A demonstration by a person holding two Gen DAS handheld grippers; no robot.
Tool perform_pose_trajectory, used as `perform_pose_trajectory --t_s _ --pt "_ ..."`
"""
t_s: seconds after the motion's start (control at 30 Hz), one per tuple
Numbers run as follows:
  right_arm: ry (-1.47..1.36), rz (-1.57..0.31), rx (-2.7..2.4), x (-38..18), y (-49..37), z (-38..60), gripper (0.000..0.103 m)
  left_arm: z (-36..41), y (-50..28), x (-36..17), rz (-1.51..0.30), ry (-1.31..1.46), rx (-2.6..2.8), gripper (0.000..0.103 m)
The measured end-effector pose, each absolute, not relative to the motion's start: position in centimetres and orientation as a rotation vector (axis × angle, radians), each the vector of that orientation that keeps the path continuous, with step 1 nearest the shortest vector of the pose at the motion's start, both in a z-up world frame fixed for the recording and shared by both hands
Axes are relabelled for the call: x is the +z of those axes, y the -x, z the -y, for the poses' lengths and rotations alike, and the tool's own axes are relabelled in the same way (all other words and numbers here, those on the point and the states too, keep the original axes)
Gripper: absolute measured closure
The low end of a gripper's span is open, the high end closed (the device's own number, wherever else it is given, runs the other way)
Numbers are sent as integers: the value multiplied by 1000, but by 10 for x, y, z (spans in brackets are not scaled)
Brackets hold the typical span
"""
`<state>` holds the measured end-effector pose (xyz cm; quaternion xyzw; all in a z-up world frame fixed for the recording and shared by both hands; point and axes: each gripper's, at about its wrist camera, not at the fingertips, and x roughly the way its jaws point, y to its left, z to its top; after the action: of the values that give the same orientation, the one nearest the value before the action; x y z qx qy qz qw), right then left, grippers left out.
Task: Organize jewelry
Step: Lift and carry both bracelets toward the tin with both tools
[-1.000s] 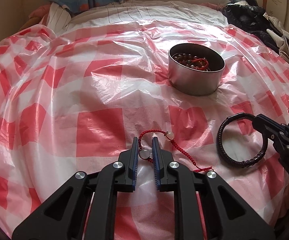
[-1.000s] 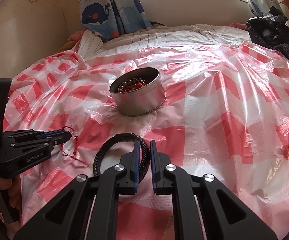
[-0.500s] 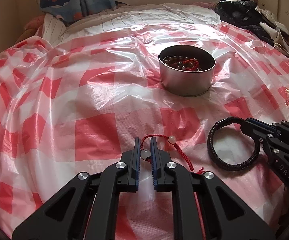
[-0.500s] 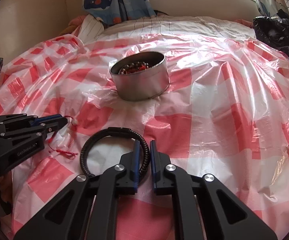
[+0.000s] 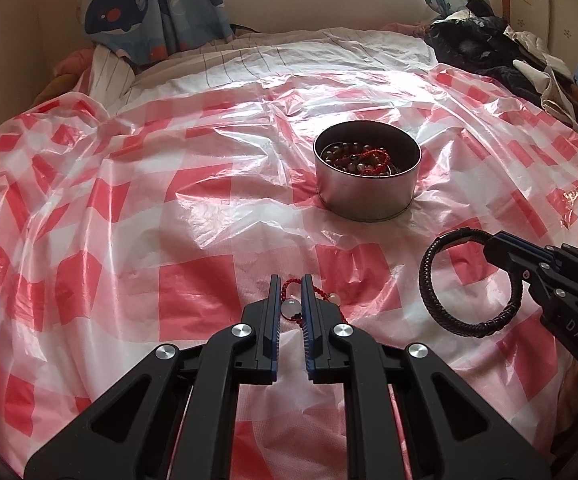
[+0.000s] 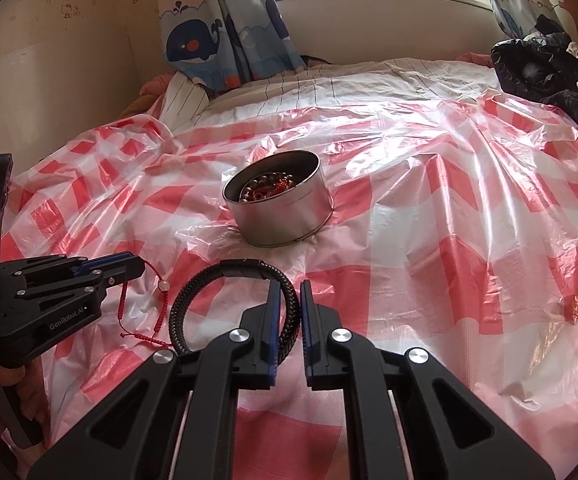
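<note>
The left gripper (image 5: 289, 294) has its fingers (image 5: 274, 300) closed on a thin red braided cord bracelet with pale round beads (image 5: 290, 305); one bead sits pinched between the blue pads, and the cord's tail trails off to the right of the fingers onto the red-and-white checked plastic sheet (image 5: 193, 216) covering the bed. The right gripper (image 6: 288, 300) has its fingers (image 6: 273, 304) clamped on a dark brown braided leather bracelet (image 6: 193, 292), whose loop stands out to the left of them, above the sheet. Ahead of both pairs of fingers, well apart, stands a round silver metal tin (image 5: 367, 196) holding dark beads and red cord.
</note>
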<state>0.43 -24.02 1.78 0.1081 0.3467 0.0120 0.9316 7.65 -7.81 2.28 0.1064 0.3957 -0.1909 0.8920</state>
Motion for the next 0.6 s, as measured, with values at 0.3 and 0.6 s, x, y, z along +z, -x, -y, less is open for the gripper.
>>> perform_pose_trajectory --t_s 0.3,0.6 --pt "-238 -679 19 21 -2 243 93 74 -77 27 -808 -201 -382 94" --pt "-255 -647 21 24 1 246 93 76 -76 30 -798 -202 -385 94"
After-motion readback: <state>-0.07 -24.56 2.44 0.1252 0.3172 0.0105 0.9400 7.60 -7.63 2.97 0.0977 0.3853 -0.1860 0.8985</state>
